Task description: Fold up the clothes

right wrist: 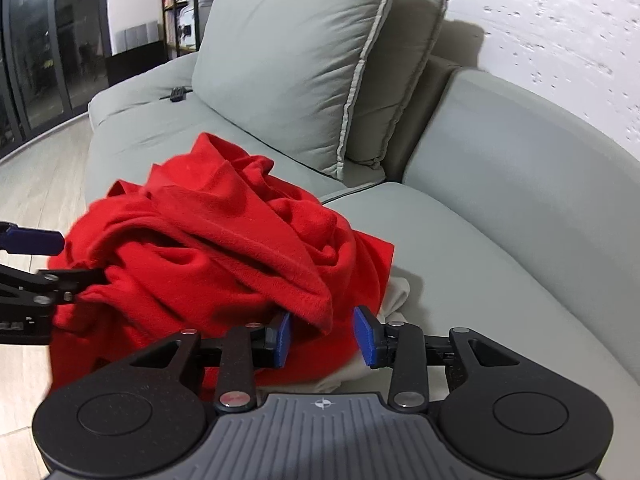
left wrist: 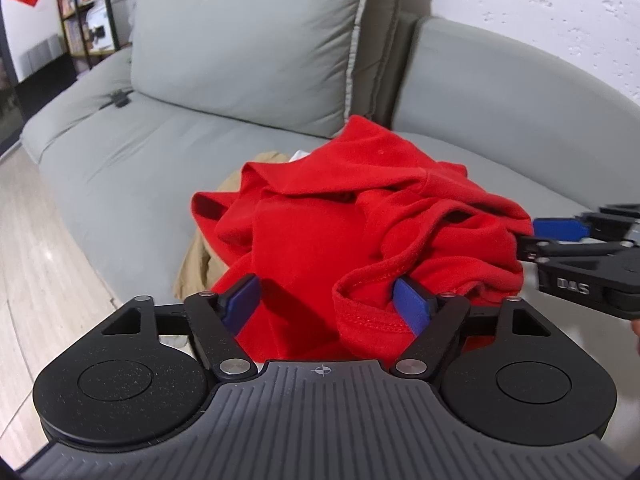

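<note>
Both fisheye views look forward along their own fingers, close over the crumpled red fleece garment (left wrist: 360, 216) (right wrist: 224, 248) on the grey fabric sofa (left wrist: 120, 168) (right wrist: 500, 240). The 2 views share the garment, the large grey back cushion (left wrist: 248, 40) (right wrist: 288, 68) and each other's gripper.

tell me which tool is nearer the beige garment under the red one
Probably left. The left tool sits at the red garment beside the exposed beige garment; the right tool is at the opposite side.

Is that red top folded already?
No. The red top lies crumpled in a heap on the sofa, creases running every way.
</note>
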A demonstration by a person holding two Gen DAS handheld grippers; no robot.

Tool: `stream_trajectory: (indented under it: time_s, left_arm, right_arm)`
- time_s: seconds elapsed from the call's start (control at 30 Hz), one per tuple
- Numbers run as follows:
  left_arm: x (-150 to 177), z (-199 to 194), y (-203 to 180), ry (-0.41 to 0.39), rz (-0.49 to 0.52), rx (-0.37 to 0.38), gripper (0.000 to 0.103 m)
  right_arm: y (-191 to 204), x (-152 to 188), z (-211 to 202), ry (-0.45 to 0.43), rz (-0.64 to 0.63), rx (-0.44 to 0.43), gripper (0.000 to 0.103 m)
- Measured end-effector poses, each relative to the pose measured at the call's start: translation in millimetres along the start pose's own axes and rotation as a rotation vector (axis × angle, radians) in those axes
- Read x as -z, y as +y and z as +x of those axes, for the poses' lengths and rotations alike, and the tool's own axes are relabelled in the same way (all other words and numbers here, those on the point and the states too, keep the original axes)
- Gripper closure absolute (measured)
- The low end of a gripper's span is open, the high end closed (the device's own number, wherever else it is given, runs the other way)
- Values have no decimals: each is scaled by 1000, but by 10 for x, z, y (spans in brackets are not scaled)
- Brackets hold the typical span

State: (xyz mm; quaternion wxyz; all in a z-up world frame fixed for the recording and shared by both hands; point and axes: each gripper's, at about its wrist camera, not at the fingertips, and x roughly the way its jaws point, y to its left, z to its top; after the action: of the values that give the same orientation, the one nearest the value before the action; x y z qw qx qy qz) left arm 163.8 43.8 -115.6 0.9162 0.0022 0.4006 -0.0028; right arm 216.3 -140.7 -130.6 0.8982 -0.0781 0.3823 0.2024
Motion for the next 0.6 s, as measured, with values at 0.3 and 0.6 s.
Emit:
stream_trajectory:
  time_s: [0.3, 0.6]
  left_arm:
    - [-22, -480, -128, -93, 89, 5, 102]
    - [-67, -1508, -584, -382, 253, 33, 103]
  right_arm:
    - [-79, -169, -611, -144, 112, 35, 98]
    - [-366, -44, -1867, -287, 272, 186, 98]
